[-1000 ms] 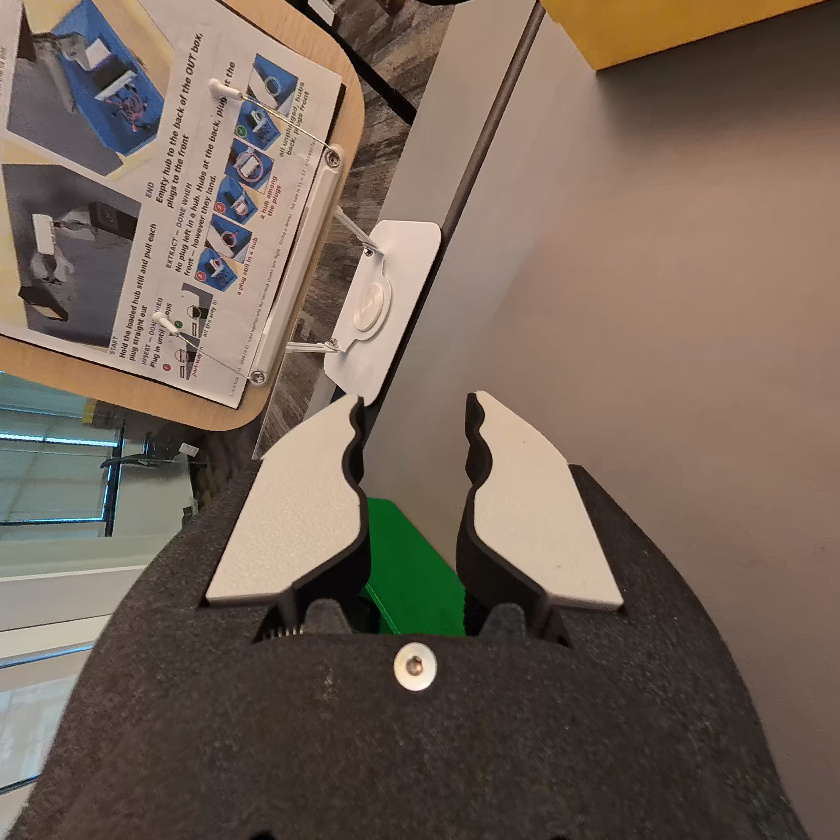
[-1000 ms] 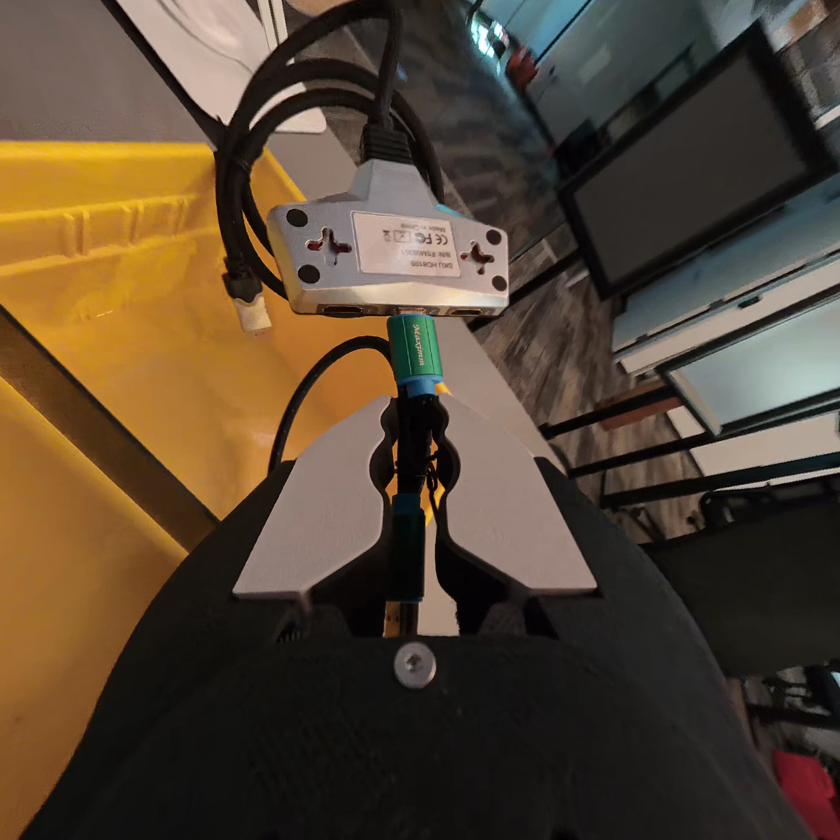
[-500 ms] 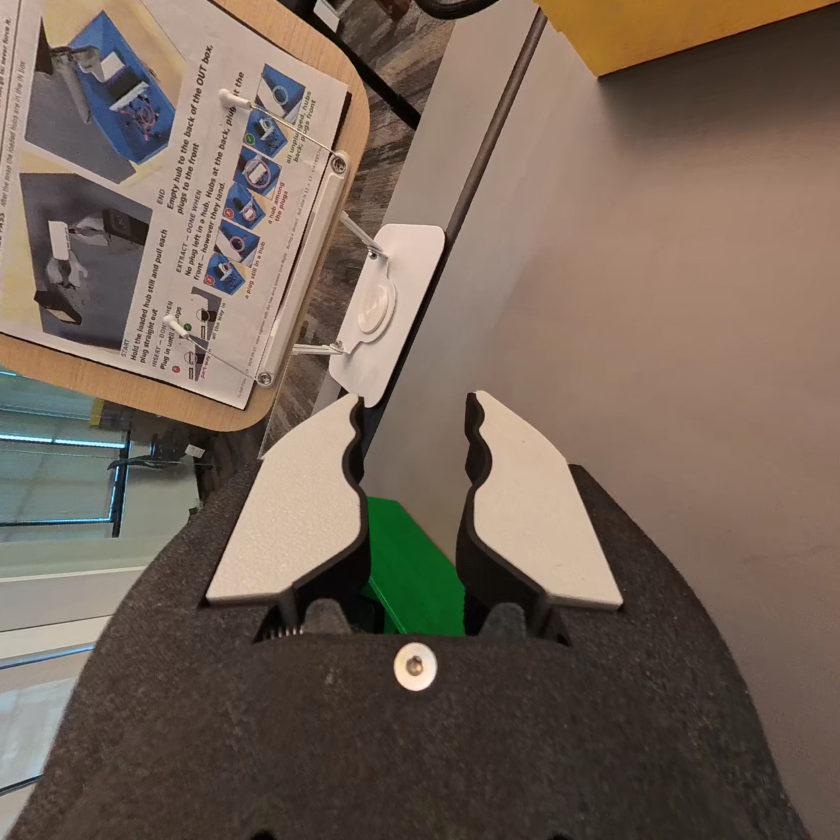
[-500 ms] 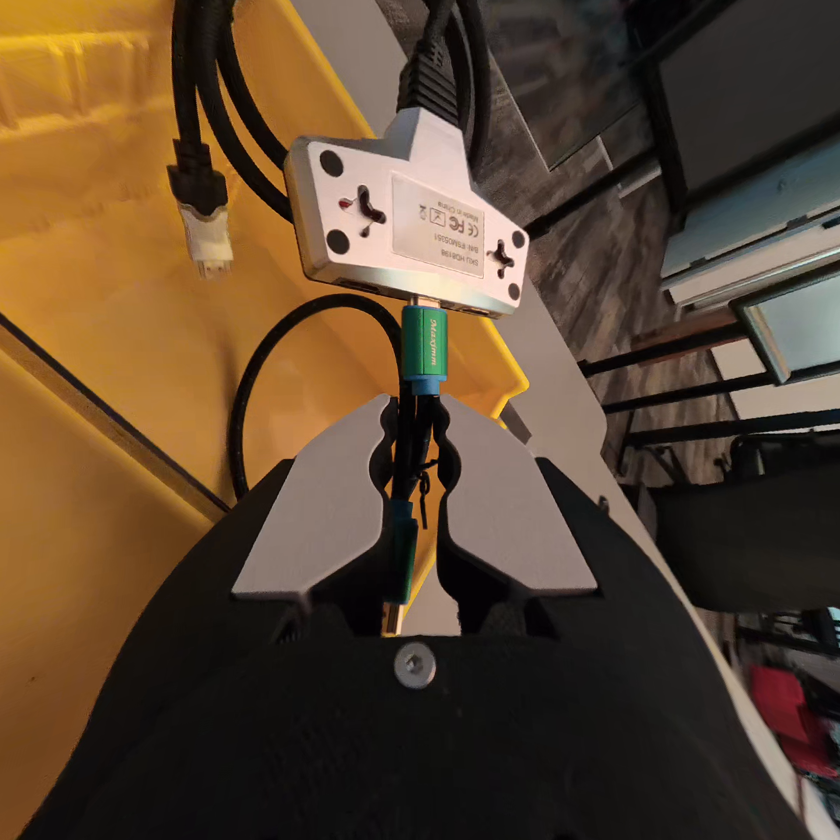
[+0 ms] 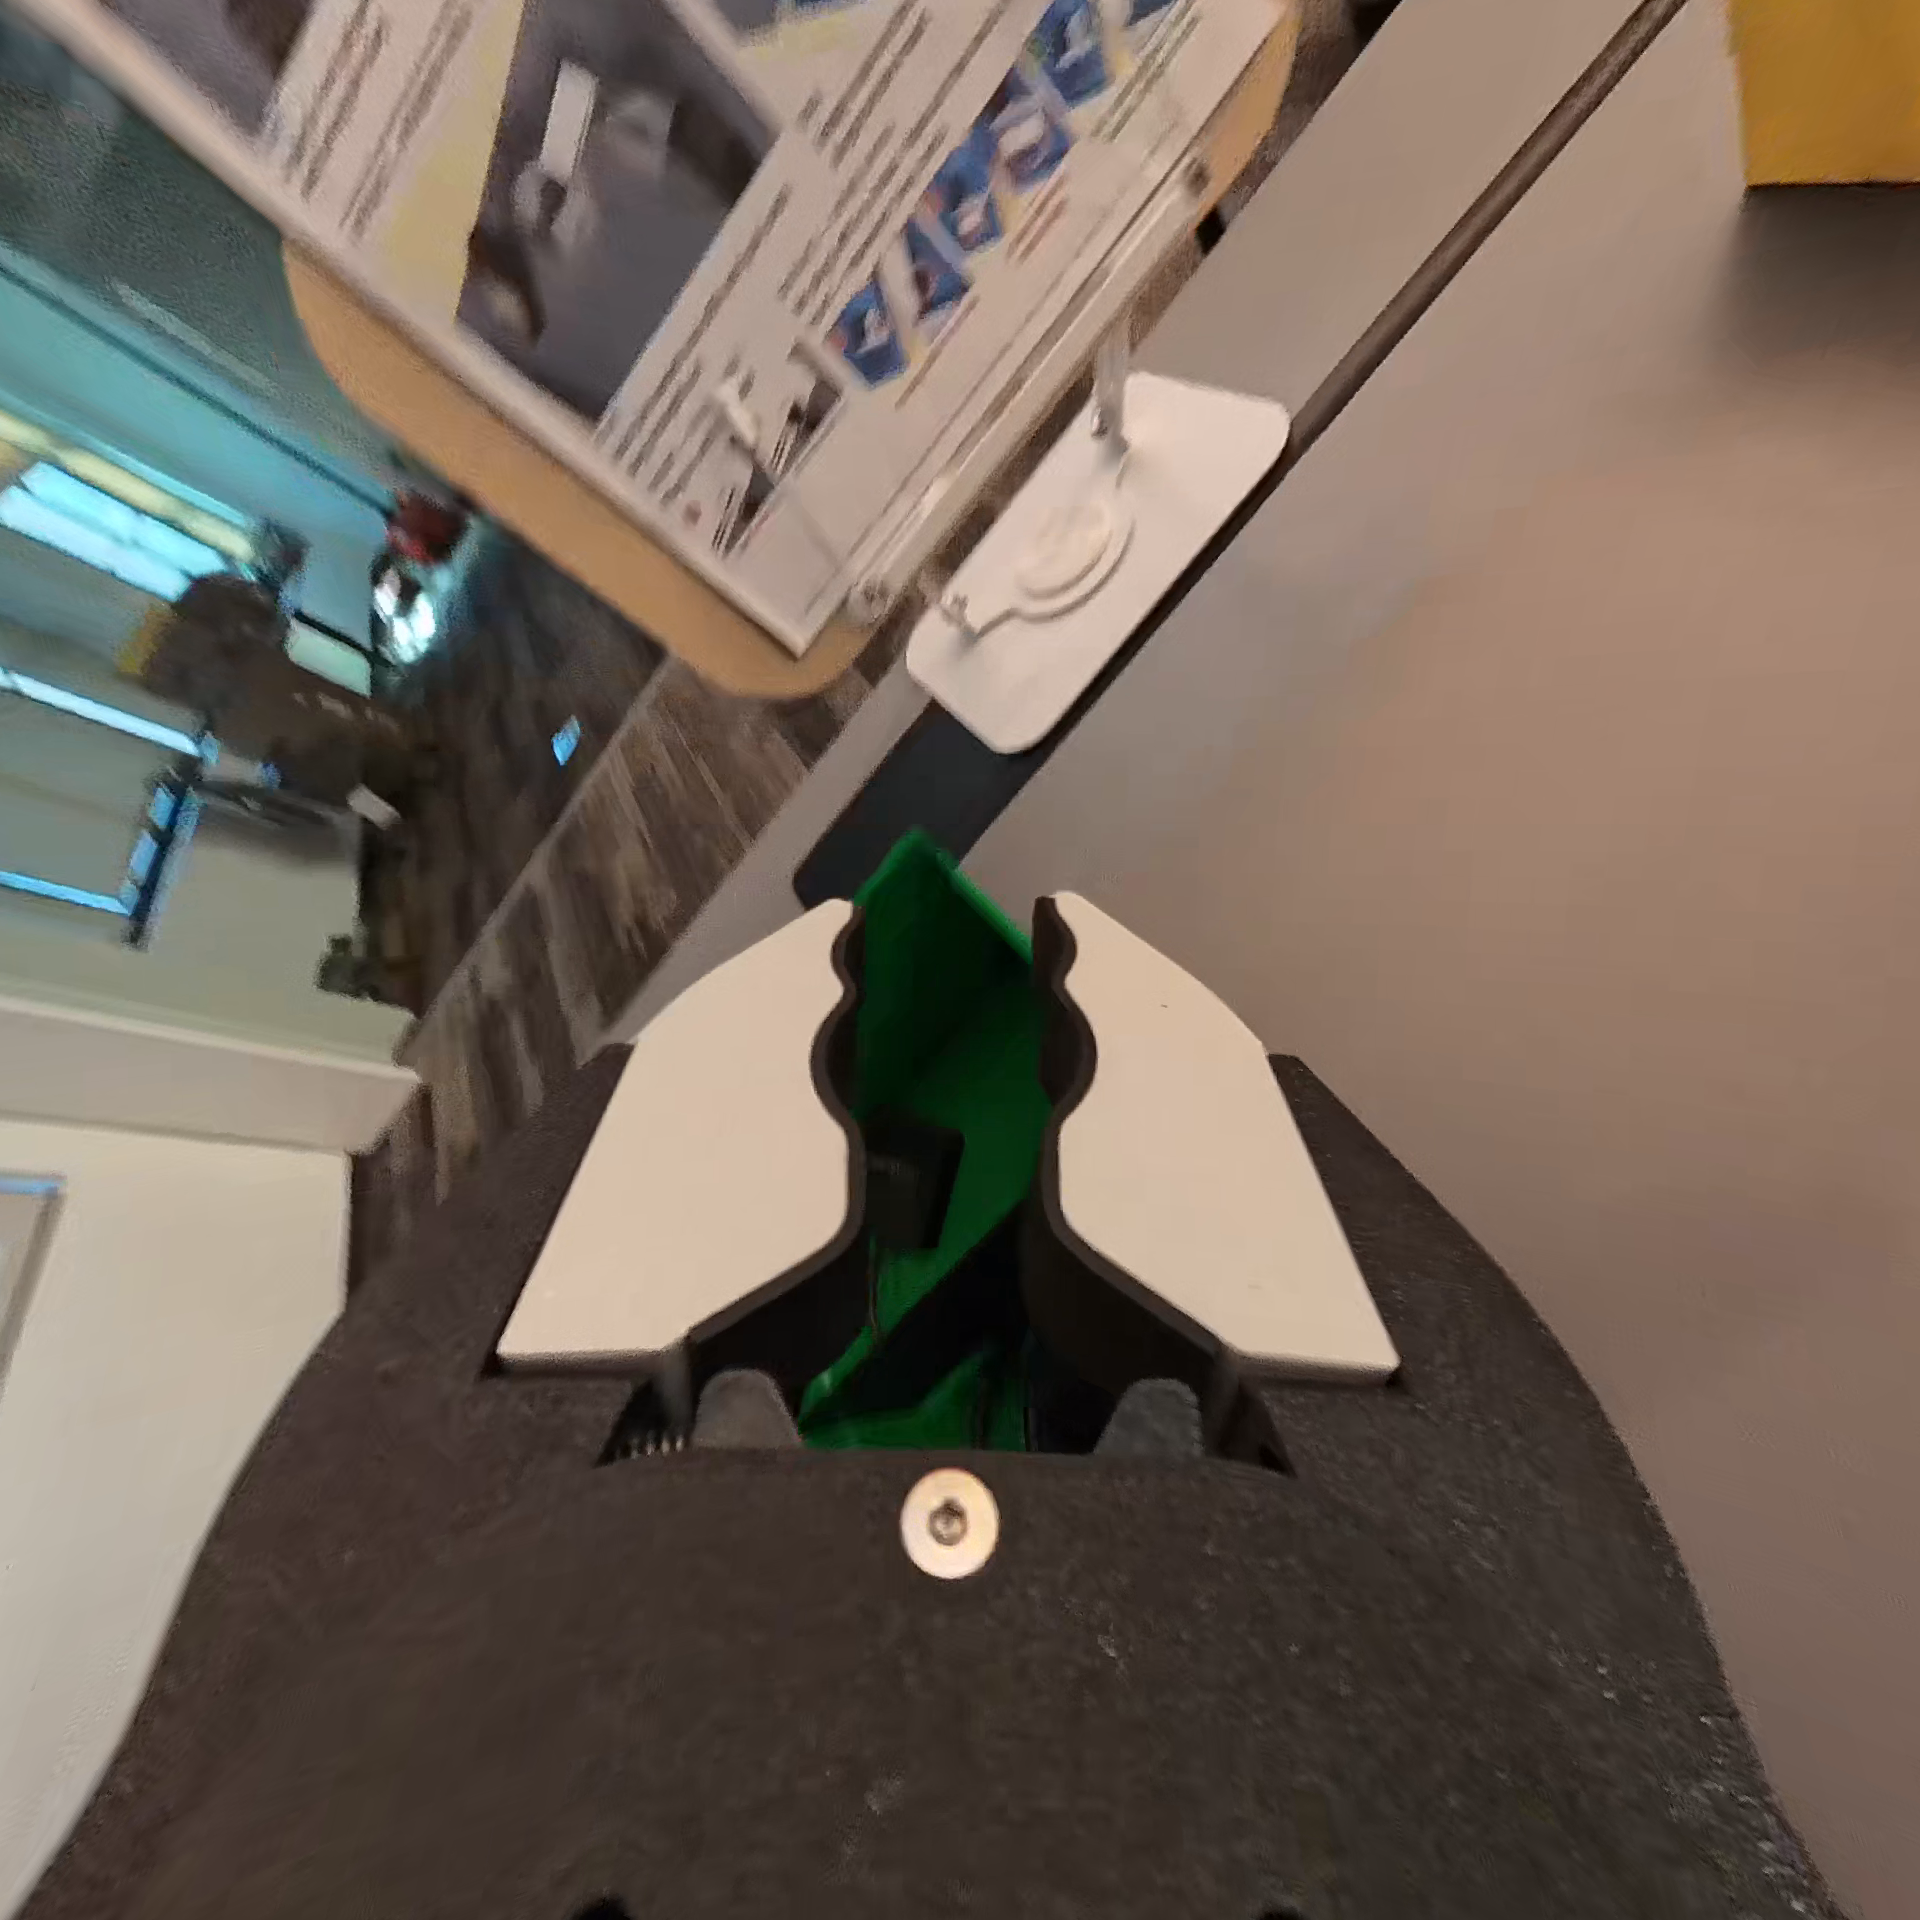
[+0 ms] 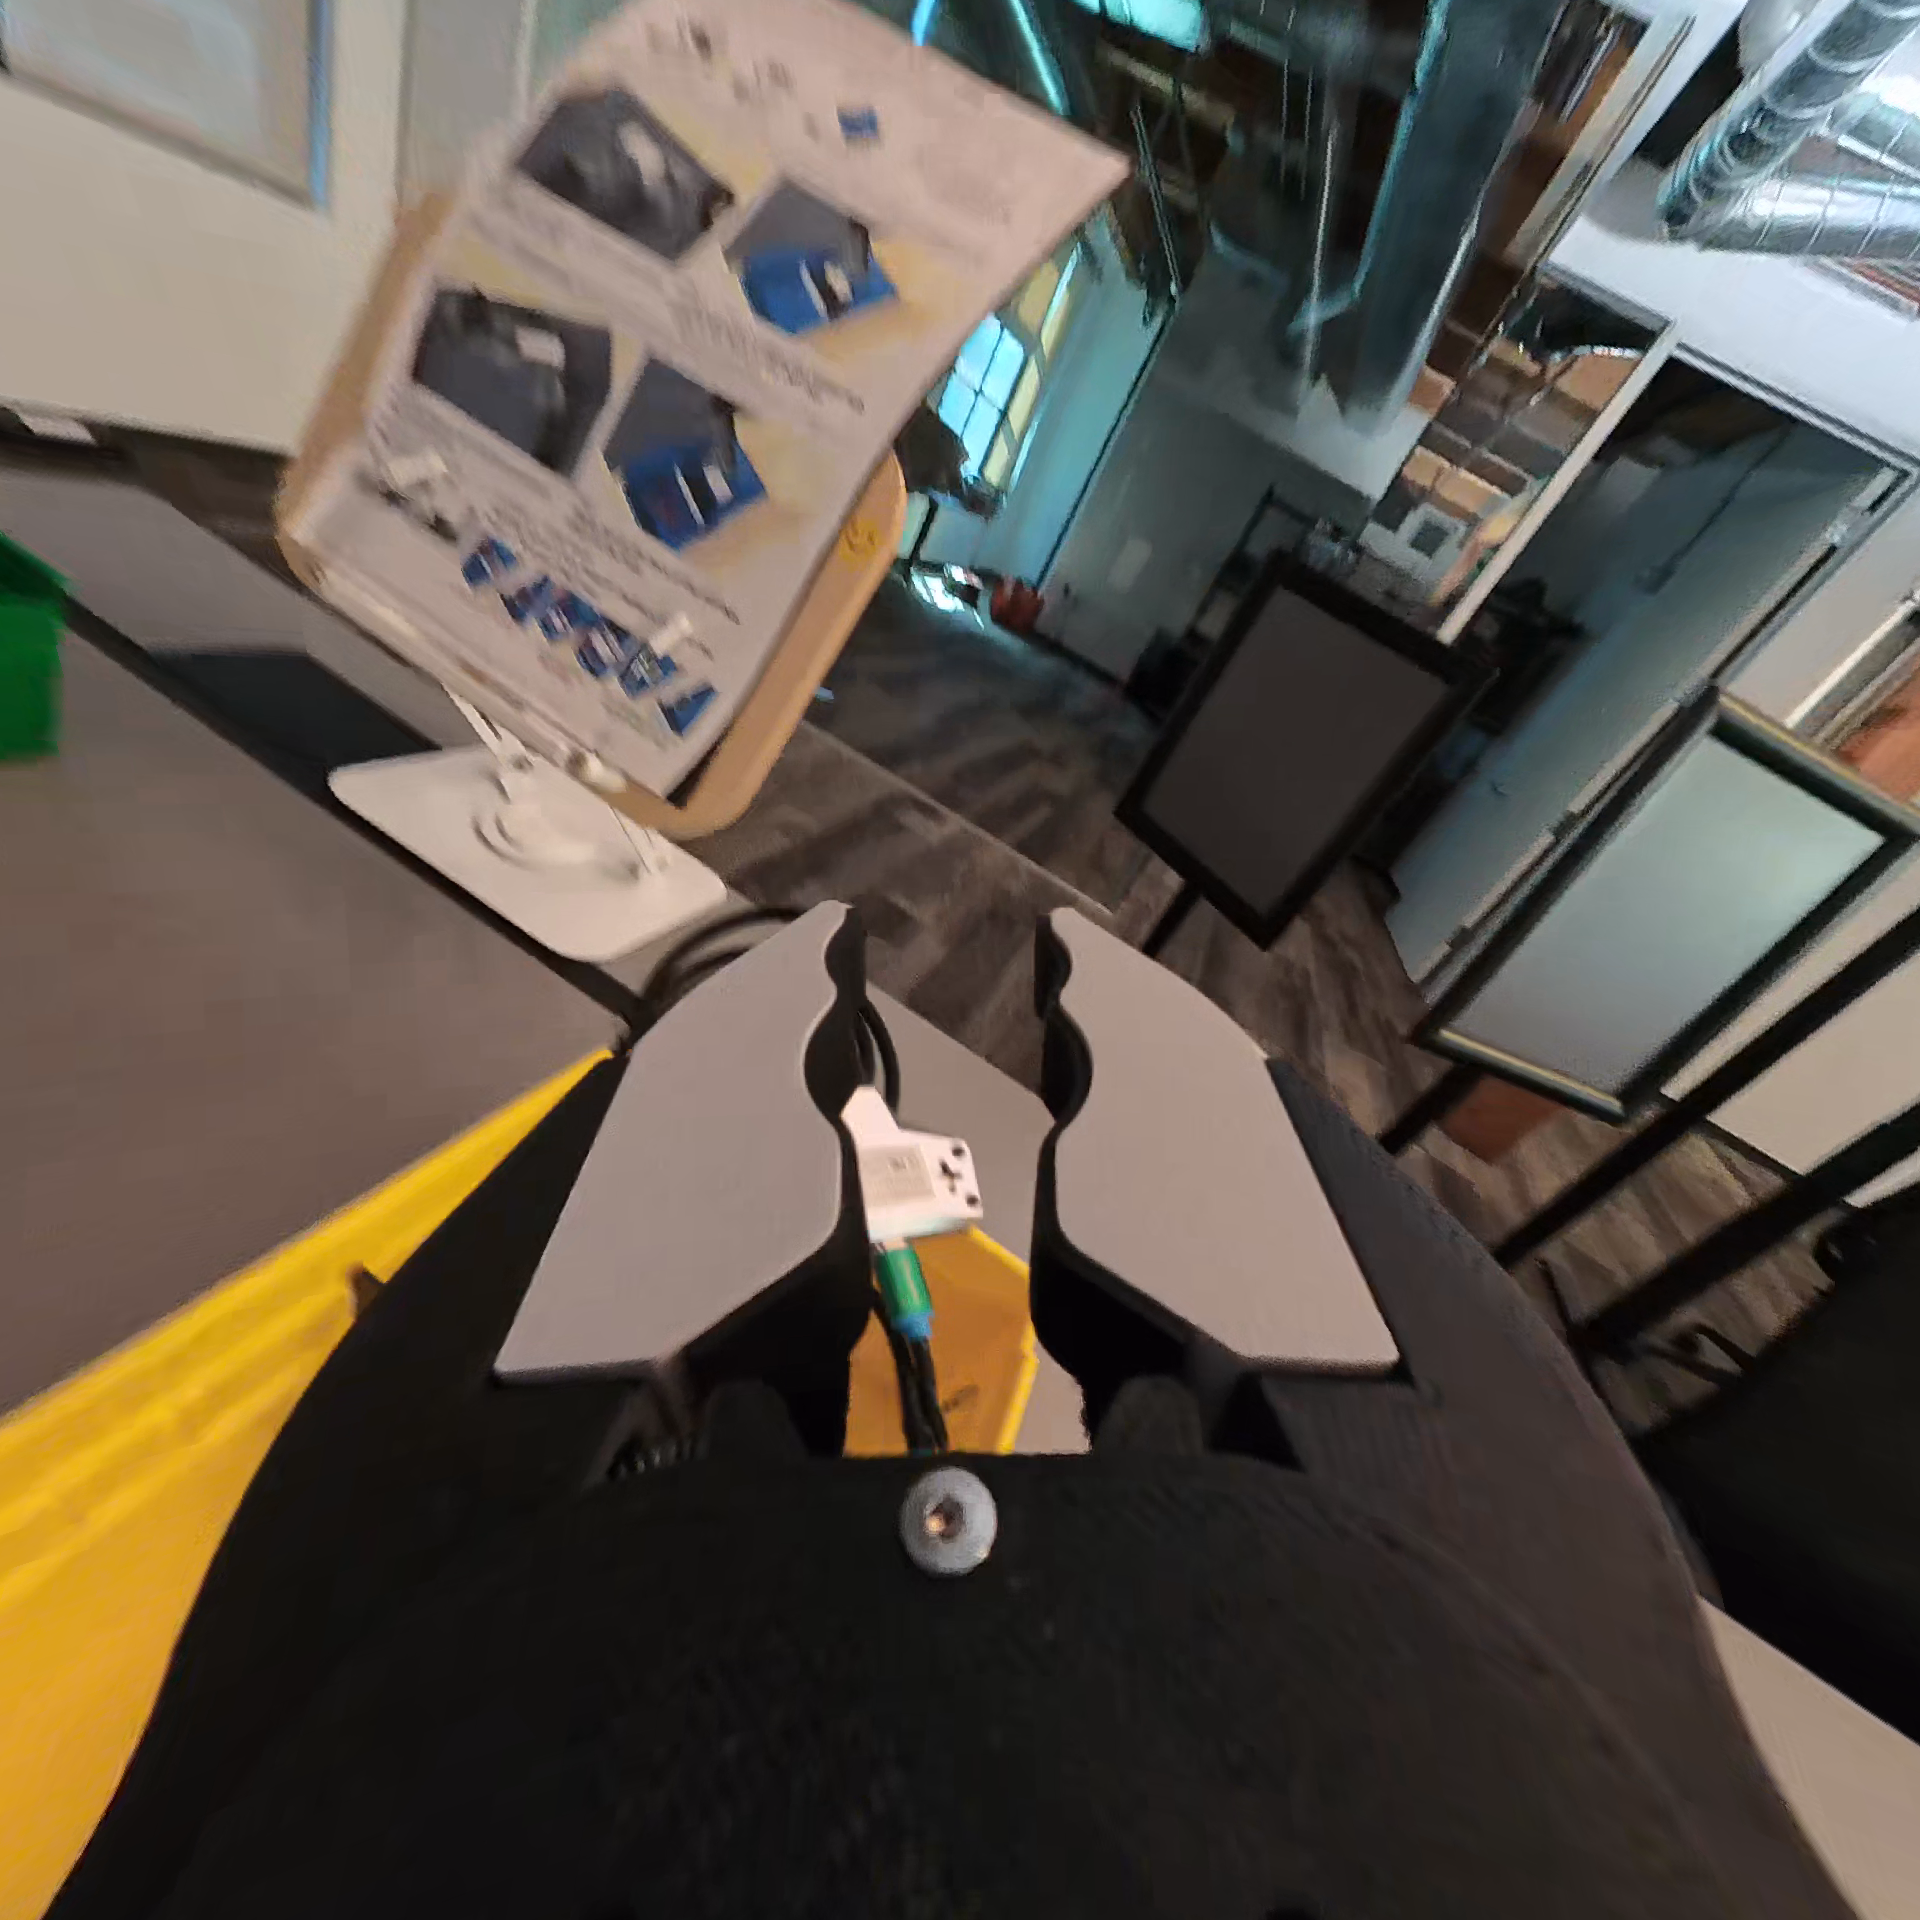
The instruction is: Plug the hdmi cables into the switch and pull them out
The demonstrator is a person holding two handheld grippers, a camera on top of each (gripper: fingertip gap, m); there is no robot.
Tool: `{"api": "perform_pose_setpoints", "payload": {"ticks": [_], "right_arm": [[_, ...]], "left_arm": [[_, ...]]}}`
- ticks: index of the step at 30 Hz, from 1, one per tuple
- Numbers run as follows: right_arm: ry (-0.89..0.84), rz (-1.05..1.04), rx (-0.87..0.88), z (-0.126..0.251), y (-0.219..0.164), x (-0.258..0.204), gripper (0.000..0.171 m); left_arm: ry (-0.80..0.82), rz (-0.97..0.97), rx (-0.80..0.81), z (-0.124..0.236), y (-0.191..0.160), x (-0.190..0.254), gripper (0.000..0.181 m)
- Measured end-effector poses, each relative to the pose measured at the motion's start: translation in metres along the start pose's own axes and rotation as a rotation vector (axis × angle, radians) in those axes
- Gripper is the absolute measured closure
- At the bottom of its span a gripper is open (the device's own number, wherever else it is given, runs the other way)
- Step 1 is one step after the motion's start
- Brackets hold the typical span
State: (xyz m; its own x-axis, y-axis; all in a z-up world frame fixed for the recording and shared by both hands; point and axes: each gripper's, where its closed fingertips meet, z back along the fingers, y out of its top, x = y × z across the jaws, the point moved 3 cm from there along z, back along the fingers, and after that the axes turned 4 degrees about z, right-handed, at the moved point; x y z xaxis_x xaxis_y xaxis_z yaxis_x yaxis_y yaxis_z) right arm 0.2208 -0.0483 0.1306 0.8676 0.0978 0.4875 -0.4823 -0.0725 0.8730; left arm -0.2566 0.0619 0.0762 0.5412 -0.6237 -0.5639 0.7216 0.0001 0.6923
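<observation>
Half a second back your right gripper (image 6: 943,971) was clamped on the cable just under the green plug (image 6: 900,1296), with the switch (image 6: 912,1184) dangling over the yellow bin (image 6: 197,1382) — now those fingers are spread apart with nothing between them, and the switch sits below them at the bin's far corner, green plug still seated in it, black cable (image 6: 921,1392) trailing back toward you. Both views have swung too, and they're blurry, so you're mid-move.

Your left gripper (image 5: 943,940) is also apart and empty, hovering over the green bin (image 5: 935,1039), where a dark plug-like thing (image 5: 910,1184) lies — can't tell exactly what it is. The instruction board (image 6: 623,468) on its white stand (image 6: 520,831) sits on the grey table (image 5: 1507,935) beyond.

My guess is you're fetching the next cable or regrasping. If so, pin the switch body with one gripper first, then pinch the plug by its rigid shell, not the cord, and line it up square with the port before pushing.
</observation>
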Motion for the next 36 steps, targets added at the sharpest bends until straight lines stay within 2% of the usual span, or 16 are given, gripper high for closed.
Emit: {"api": "perform_pose_setpoints", "payload": {"ticks": [5, 8, 11, 17, 22, 29, 36], "right_arm": [[0.044, -0.055, 0.073, 0.001, 0.034, -0.016, 0.139], [0.098, -0.047, 0.079, -0.005, 0.041, -0.03, 0.139], [0.138, -0.033, 0.057, -0.013, 0.039, -0.041, 0.139], [0.182, 0.03, -0.018, -0.026, 0.03, -0.056, 0.139], [0.216, 0.08, -0.038, -0.03, 0.028, -0.065, 0.14], [0.231, 0.12, -0.044, -0.032, 0.027, -0.07, 0.14], [0.245, 0.148, -0.065, -0.035, 0.023, -0.073, 0.14]], "left_arm": [[-0.079, 0.203, -0.262, 0.03, -0.07, -0.031, 0.153], [-0.203, 0.256, -0.498, 0.032, -0.118, -0.02, 0.164], [-0.18, 0.265, -0.681, 0.022, -0.153, -0.023, 0.167], [-0.345, 0.252, -0.747, -0.02, -0.178, -0.004, 0.17], [-0.395, 0.24, -0.84, -0.044, -0.204, 0.005, 0.166], [-0.401, 0.225, -0.884, -0.057, -0.223, 0.005, 0.158], [-0.416, 0.218, -0.907, -0.061, -0.231, 0.005, 0.164]]}}
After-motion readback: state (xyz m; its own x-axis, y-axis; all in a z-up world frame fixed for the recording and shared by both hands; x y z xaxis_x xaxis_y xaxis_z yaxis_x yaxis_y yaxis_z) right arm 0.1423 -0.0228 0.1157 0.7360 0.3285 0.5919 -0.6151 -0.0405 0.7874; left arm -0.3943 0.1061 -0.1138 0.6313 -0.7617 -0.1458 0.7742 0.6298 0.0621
